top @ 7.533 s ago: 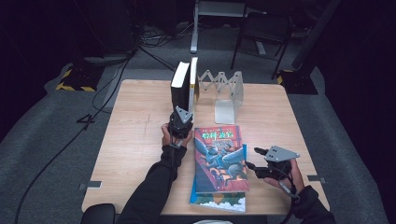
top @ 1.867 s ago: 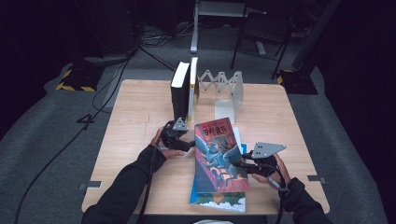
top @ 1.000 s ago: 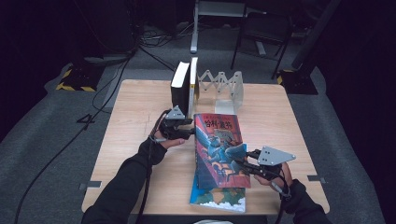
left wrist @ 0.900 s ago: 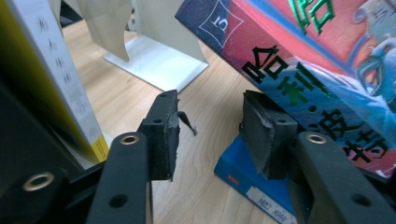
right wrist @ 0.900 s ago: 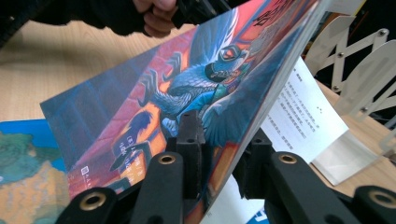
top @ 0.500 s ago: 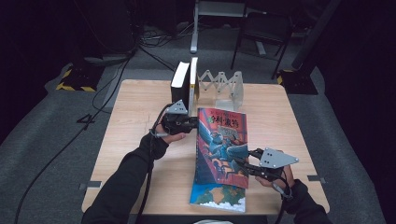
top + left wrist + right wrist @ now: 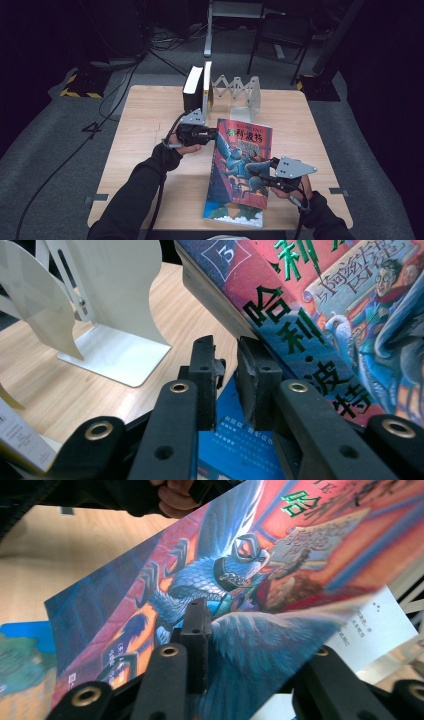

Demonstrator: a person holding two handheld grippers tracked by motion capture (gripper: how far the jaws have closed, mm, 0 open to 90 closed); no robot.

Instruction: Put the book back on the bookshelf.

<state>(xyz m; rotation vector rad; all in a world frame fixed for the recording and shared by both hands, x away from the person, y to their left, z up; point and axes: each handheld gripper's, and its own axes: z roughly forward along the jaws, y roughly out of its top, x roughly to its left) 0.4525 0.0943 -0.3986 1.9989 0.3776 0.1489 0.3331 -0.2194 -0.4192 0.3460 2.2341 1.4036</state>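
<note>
We've got the top paperback (image 7: 242, 165) tilted up off the blue book (image 7: 235, 212) underneath, near the front edge of the worktop (image 7: 150, 115). Our left tongs (image 7: 212, 133) have just been closing and now pinch its far left corner. Our right tongs (image 7: 257, 176) clamp its right edge. Bookend rack (image 7: 240, 92) sits at the back edge.

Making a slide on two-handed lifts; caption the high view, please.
Two hand-held grippers, left and right, tilt a colourful book up off the wooden table.
</note>
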